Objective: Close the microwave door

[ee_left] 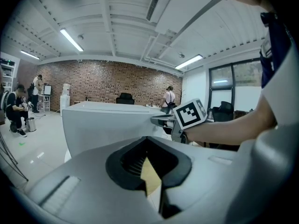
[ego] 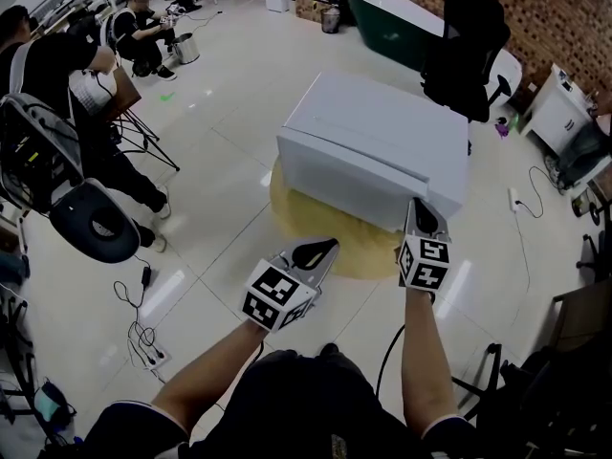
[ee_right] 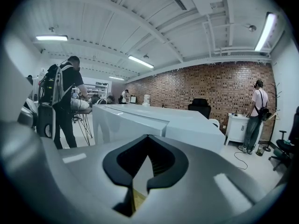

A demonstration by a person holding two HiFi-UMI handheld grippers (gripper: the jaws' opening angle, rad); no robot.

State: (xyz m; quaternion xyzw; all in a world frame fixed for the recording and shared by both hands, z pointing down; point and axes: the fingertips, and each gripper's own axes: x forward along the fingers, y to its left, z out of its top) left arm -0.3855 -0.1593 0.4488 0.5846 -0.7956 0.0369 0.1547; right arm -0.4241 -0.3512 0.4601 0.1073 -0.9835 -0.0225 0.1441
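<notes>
The microwave (ego: 382,132) is a big white box standing on the floor; its front face looks flat against the body. In the right gripper view a stepped seam runs across the microwave (ee_right: 187,122) between the front panel and the body. My left gripper (ego: 328,246) hovers in front of the box, short of its front face, jaws together and empty. My right gripper (ego: 422,210) sits at the front right corner, tips close to the front face; whether they touch it I cannot tell. In the left gripper view the right gripper (ee_left: 161,120) reaches toward the microwave (ee_left: 107,122).
A round yellow mat (ego: 344,242) lies under the box. A black office chair (ego: 469,51) and a green bathtub (ego: 387,17) stand behind it. Seated people (ego: 143,27) and chairs (ego: 91,223) fill the left side. Cables (ego: 139,333) trail on the floor at lower left.
</notes>
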